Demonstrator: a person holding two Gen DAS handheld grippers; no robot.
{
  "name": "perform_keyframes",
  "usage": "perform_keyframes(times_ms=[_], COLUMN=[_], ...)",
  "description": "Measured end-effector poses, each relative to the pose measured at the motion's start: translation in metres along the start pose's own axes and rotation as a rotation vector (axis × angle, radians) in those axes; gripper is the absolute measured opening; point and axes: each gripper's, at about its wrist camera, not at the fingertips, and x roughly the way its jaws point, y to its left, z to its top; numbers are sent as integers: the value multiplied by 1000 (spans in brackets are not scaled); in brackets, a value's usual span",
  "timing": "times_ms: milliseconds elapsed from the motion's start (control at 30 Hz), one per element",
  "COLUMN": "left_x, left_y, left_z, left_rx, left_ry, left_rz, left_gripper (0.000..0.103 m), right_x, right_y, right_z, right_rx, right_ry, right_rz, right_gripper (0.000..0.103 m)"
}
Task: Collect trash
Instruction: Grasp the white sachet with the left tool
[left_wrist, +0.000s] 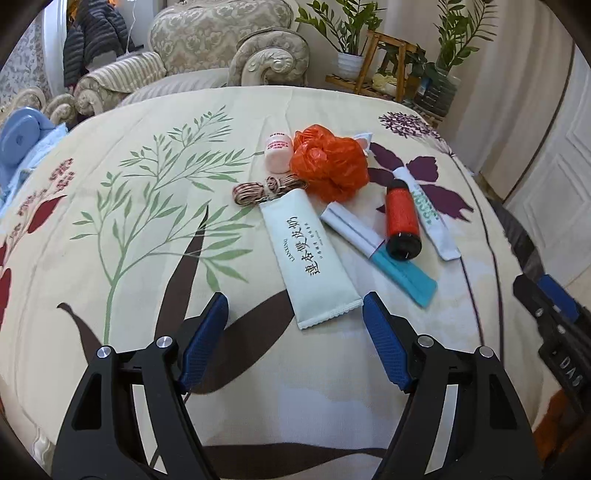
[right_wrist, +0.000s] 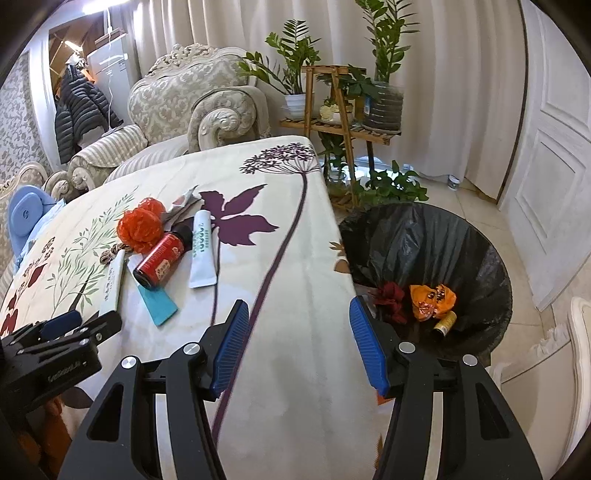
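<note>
Trash lies clustered on the surface (left_wrist: 147, 236) ahead of my left claw (left_wrist: 295, 314), whose jaws stand apart and empty. Nearest is the pale sachet (left_wrist: 310, 258): light, soft, probably slick film, best pinched across its crimped near end. Its long axis runs away from me, leaning slightly left. Beyond it, the red bottle (left_wrist: 402, 219) looks stiff and prone to roll, black end toward me. My right claw (right_wrist: 295, 332), also apart, hangs near the lined bin (right_wrist: 491, 273), which already holds wrappers.

Left claw (left_wrist: 295, 314) and right claw (right_wrist: 295, 319) both spread wide, empty, angled downward.
</note>
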Motion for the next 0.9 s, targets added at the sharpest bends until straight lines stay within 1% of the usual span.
perform_keyframes(times_ms=[33, 100, 200, 300, 333, 433, 467, 533, 600, 667, 733, 800, 900], left_x=[-1, -4, -2, 10, 12, 14, 15, 13, 11, 10, 8, 6, 3], left_y=[2, 4, 4, 6, 6, 8, 9, 11, 12, 15, 18, 20, 28], left_z=[2, 4, 7, 13, 17, 22, 23, 21, 19, 17, 16, 14, 12], left_rx=[-12, -28, -24, -30, -23, -26, -27, -16, 10, 22, 30, 41, 33], left_ry=[13, 19, 3, 3, -11, -8, -7, -17, -27, -34, -35, -37, -38], left_rz=[-27, -55, -38, -5, 18, 13, 8, 3, -7, -32, -53, -52, -55], left_gripper=[73, 73, 74, 74, 74, 74, 72, 62, 47, 34, 33, 31, 30], right_x=[0, 1, 5, 9, 9, 9, 9, 9, 9, 9, 10, 12, 14], right_y=[2, 4, 7, 10, 11, 17, 19, 22, 25, 31, 37, 45, 57], right_z=[1, 3, 5, 6, 6, 7, 8, 10, 12, 15, 17, 19, 22], right_rx=[-3, -8, -7, -9, -11, -26, -31, -38, -45, -54, -63, -75, -91], right_ry=[-1, -3, 0, 10, 13, 15, 13, 10, 7, 6, 6, 9, 10], right_rz=[1, 3, 6, 9, 10, 15, 16, 20, 22, 27, 31, 42, 53], right_gripper=[56, 56, 56, 56, 56, 56, 56, 56, 56, 56, 56, 56, 56])
